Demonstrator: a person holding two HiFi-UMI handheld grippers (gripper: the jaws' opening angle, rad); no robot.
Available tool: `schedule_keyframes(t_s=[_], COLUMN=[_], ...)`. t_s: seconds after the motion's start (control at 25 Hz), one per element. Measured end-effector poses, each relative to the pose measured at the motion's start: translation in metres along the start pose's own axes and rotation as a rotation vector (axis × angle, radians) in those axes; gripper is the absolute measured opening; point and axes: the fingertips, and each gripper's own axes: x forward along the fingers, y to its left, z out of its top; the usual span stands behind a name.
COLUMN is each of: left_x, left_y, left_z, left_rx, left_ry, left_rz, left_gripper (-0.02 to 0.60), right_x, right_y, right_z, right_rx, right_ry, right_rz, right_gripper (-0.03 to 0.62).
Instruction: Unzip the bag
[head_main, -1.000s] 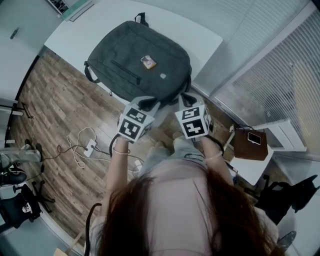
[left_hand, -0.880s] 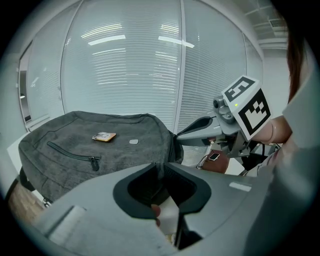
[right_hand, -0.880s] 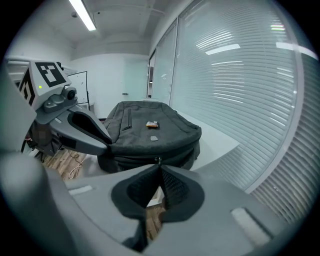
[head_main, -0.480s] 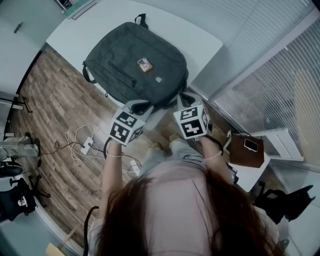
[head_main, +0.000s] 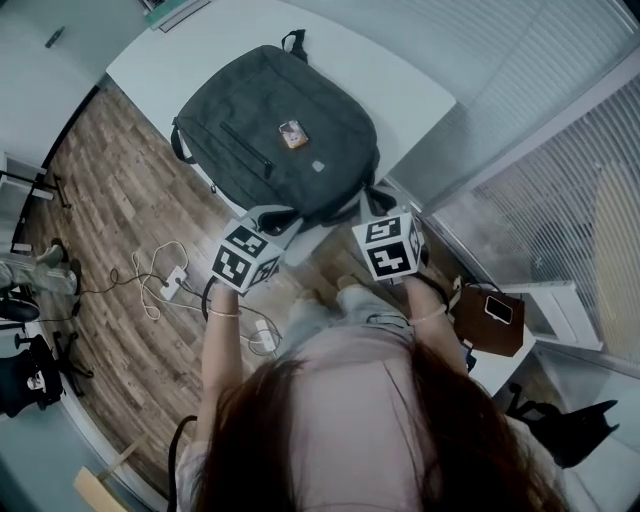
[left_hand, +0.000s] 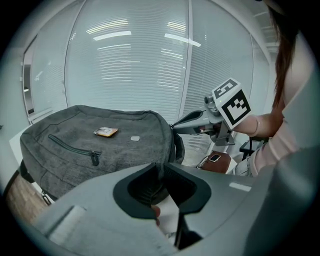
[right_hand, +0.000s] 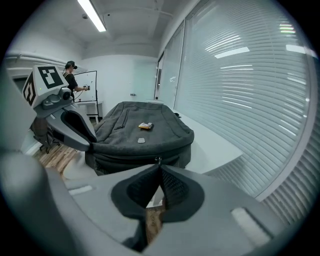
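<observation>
Pinching zipper pull (right_hand: 159, 160), right tool (right_hand: 160, 168), head view hides it, left tool (left_hand: 162, 168) gripping bag (left_hand: 100, 145)

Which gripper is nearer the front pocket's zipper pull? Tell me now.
Left. The left gripper sits at the bag's near edge, a short way from the zipper pull. The right gripper is at the same edge but farther off, to the pull's right.

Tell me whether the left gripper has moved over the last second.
Yes. Against the bag, the left gripper has slid left along the bag's near edge, away from the right gripper.
</observation>
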Motion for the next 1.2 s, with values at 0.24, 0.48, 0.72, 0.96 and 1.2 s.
schedule_keyframes(t_s=[0.24, 0.48, 0.72, 0.96, 1.2], left_x=[0.001, 0.002, 0.002, 0.004, 0.006], left_y=[-0.001, 0.001, 0.001, 0.003, 0.002], left_z=[0.0, 0.0, 0.0, -0.001, 0.0], left_rx=[-0.012, -0.023, -0.046, -0.07, -0.073], left_ry=[0.004, -0.007, -0.016, -0.022, -0.022], left_rz=[0.011, 0.0, -0.001, 0.007, 0.014], left_gripper=[0.058, 0.058, 0.057, 0.058, 0.058], right_x=[0.003, 0.01, 0.017, 0.03, 0.037], right_y=[-0.01, -0.023, -0.038, -0.047, -0.061], right_z=[0.001, 0.004, 0.006, 0.008, 0.01], right_rx=[-0.022, -0.04, -0.062, -0.063, -0.078], right_ry=[-0.012, -0.023, -0.031, -0.051, -0.06], right_rz=[0.021, 0.038, 0.062, 0.098, 0.113], right_gripper=[0.012, 0.012, 0.012, 0.012, 0.012])
